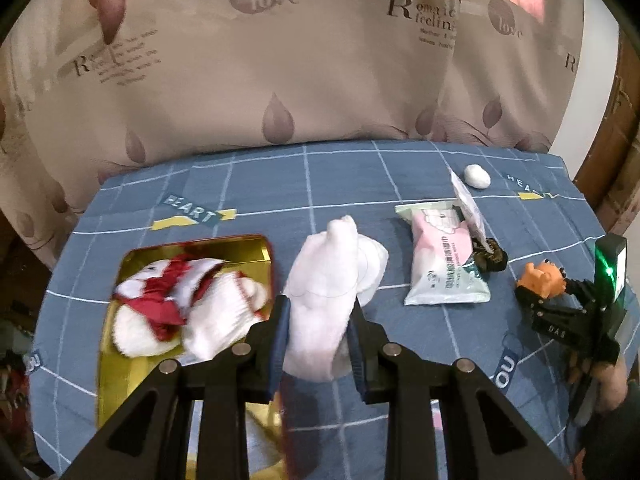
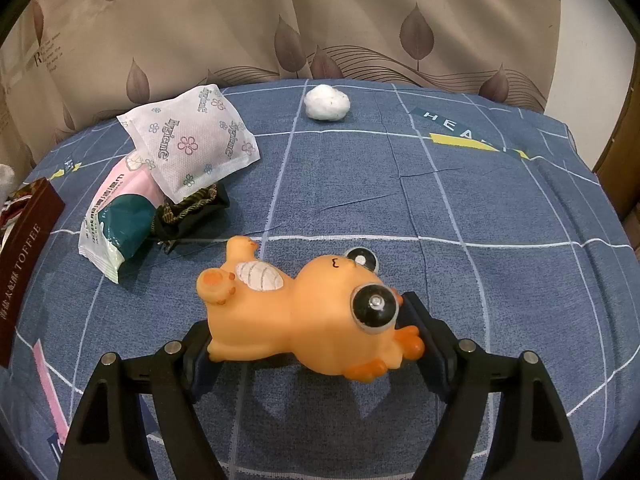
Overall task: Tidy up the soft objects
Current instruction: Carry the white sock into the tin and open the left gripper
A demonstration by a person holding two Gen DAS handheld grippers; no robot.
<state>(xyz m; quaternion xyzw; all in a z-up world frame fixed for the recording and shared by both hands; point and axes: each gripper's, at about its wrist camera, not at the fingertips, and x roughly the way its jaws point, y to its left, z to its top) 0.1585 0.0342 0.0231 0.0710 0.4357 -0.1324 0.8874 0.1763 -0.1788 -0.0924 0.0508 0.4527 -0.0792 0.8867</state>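
My left gripper (image 1: 318, 332) is shut on a white plush toy (image 1: 332, 276) and holds it just right of the gold tin (image 1: 256, 250). In the tin lies a white and red plush (image 1: 180, 304). My right gripper (image 2: 312, 340) is shut on an orange rubber bear toy (image 2: 308, 312), which lies sideways between the fingers above the blue checked cloth (image 2: 460, 200). The right gripper and the orange toy (image 1: 540, 278) also show at the right of the left wrist view.
A pink and teal tissue pack (image 2: 116, 208), a white flowered sachet (image 2: 192, 140) and a dark tasselled pouch (image 2: 192, 212) lie at the left. A white ball (image 2: 326, 102) sits at the back. The tin's brown lid (image 2: 24, 256) stands at the far left. A curtain hangs behind.
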